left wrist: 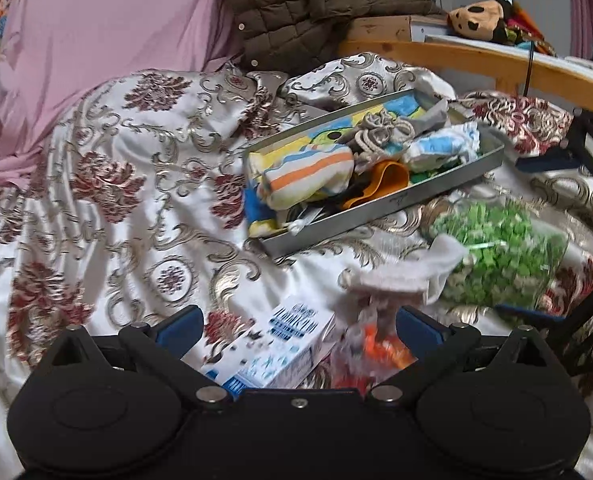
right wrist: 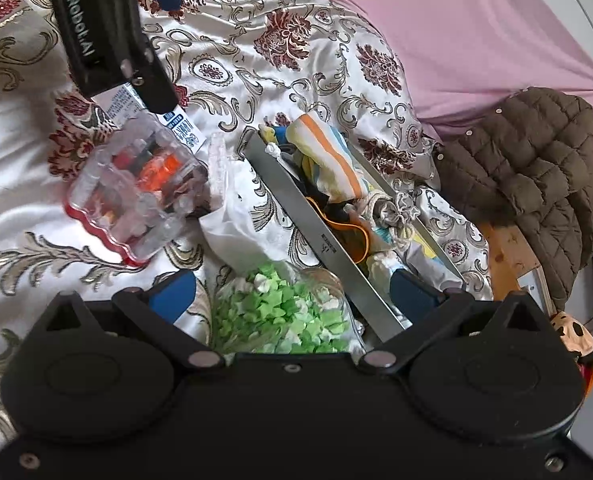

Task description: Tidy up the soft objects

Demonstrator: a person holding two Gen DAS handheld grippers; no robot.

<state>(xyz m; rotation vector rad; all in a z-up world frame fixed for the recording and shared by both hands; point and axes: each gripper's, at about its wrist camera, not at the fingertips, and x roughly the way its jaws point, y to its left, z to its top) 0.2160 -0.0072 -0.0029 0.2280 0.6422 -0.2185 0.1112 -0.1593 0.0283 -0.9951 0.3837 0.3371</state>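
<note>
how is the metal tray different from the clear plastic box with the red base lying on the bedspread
The metal tray is opaque grey, long and open-topped; the clear plastic box is see-through, shorter, with a wavy red base. The tray holds soft things, such as a striped cloth and rolled socks; the box shows small orange and dark items inside, too blurred to name. The tray's edges are straight, the box's scalloped. Both rest on the patterned bedspread.

Soft even daylight, satin sheen, motion blur near foreground, fisheye-bent edges.
</note>
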